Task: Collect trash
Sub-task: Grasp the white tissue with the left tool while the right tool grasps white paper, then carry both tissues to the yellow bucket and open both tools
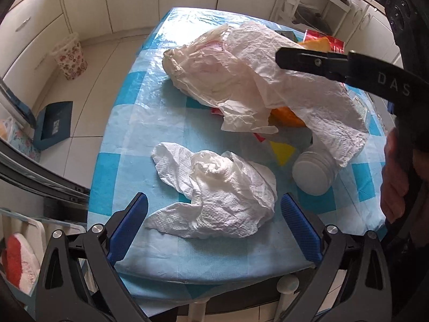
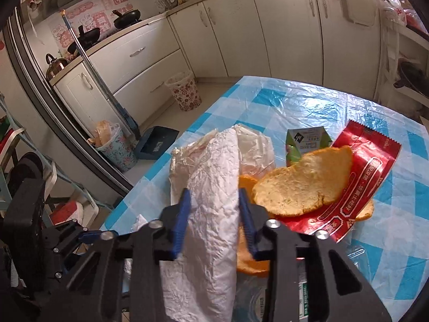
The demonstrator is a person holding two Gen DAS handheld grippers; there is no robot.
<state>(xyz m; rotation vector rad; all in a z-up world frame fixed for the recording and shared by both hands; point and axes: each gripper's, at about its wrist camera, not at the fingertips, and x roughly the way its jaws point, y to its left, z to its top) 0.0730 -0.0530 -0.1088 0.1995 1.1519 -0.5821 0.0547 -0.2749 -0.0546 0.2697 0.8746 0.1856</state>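
white cup (image 1: pixel 312 173) half under tissue (image 1: pixel 335 123)

A blue dustpan (image 1: pixel 55 123) lies on the floor at nine o'clock; black pans (image 2: pixel 126 17) sit on the counter (image 2: pixel 150 21) at eleven o'clock.

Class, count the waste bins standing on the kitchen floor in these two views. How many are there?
2: a floral bin by the cabinets, and a lined, filled bin beside the blue dustpan. Others may be hidden.
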